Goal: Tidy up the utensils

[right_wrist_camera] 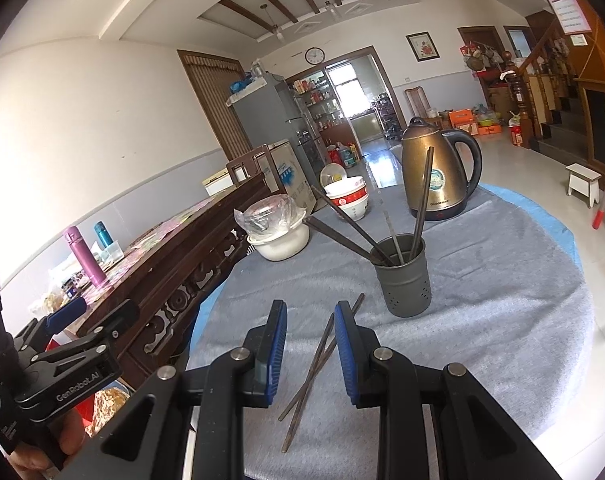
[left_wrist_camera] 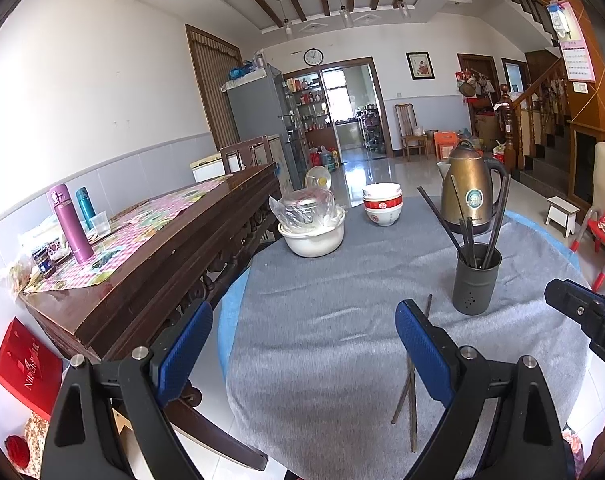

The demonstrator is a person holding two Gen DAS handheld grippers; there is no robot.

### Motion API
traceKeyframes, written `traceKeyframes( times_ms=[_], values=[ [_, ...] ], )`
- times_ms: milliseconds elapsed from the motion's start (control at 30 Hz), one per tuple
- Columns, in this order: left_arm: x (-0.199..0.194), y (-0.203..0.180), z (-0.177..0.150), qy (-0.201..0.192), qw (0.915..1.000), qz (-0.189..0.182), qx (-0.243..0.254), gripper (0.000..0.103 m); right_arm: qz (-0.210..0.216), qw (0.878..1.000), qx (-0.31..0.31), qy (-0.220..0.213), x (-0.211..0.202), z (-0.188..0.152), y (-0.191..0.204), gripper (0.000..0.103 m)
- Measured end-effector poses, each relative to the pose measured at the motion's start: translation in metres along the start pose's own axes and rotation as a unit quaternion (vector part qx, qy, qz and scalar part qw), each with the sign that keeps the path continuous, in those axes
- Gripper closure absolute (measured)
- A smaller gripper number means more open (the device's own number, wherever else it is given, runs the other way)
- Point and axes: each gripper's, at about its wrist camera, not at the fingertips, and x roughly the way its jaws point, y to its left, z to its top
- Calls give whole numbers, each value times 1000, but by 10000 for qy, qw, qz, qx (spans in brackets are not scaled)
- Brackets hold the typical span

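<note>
Two dark chopsticks [right_wrist_camera: 314,360] lie crossed on the grey cloth [right_wrist_camera: 502,320] of the round table. My right gripper [right_wrist_camera: 310,344] hovers over them, jaws a little apart and straddling them, pads not pressing. Just beyond stands a grey perforated utensil holder [right_wrist_camera: 406,284] with several chopsticks leaning in it. My left gripper [left_wrist_camera: 302,344] is wide open over bare cloth. The loose chopsticks [left_wrist_camera: 408,384] show partly behind its right finger, and the holder [left_wrist_camera: 476,280] is ahead to its right. A hand holds the left gripper [right_wrist_camera: 82,320] at the left of the right wrist view.
At the table's far side stand a bronze kettle [right_wrist_camera: 434,172], stacked red-and-white bowls [right_wrist_camera: 348,200] and a white pot [right_wrist_camera: 278,240] with a plastic-wrapped dish. A dark wooden sideboard [left_wrist_camera: 150,256] with flasks borders the table's left. A red chair [left_wrist_camera: 602,228] and white stool [left_wrist_camera: 562,212] stand right.
</note>
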Motion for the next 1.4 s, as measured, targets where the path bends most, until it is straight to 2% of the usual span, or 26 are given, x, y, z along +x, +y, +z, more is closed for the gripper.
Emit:
traceKeyframes(
  times_ms=[1400],
  values=[
    [22,2,-20,573,9981,-163,-121,10,-177,9987,136,468,23,-13,-9,75]
  ],
)
